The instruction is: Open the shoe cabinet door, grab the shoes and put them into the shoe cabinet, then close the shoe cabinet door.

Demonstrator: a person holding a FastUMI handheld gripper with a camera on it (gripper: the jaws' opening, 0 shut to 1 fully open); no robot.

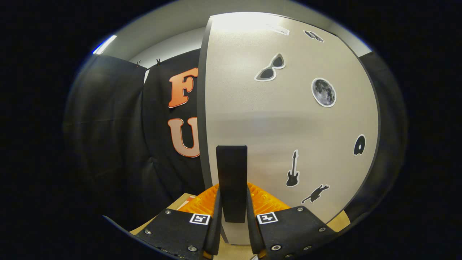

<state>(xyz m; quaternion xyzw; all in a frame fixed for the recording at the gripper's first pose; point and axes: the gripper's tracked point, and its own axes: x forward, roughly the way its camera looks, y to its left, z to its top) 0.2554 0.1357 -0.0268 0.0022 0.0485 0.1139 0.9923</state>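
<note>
Gripper view: the gripper (232, 216) is sitting right up against the cabinet door (288, 119), and its two fingers (216, 220) are pinching a dark upright handle (232, 180) between them. Both fingers are pressing on the handle's sides, one on each, so the jaws are closed on it. The handle is standing vertical, rising well above the fingertips, and it is mounted close to the door's left edge.

The door itself is looming large just beyond the fingers, a pale panel with a dark rim. Stickers are dotting its face: sunglasses (270, 68) high up, a moon (323, 92) to their right and a little lower, a guitar (293, 169) low down just right of the handle, a cat (316, 194) below and right of the guitar near the door's lower edge, and a dark disc shape (359, 145) out by the right edge. Another small sticker (313, 35) is sitting near the top edge, too small to make out.

Past the door's left edge the black cloth wall (119, 137) is hanging, clipped at the top. Down beside the fingers a light wooden surface (184, 200) is peeking through. Whether the door is shut or slightly ajar, I cannot tell from here.
</note>
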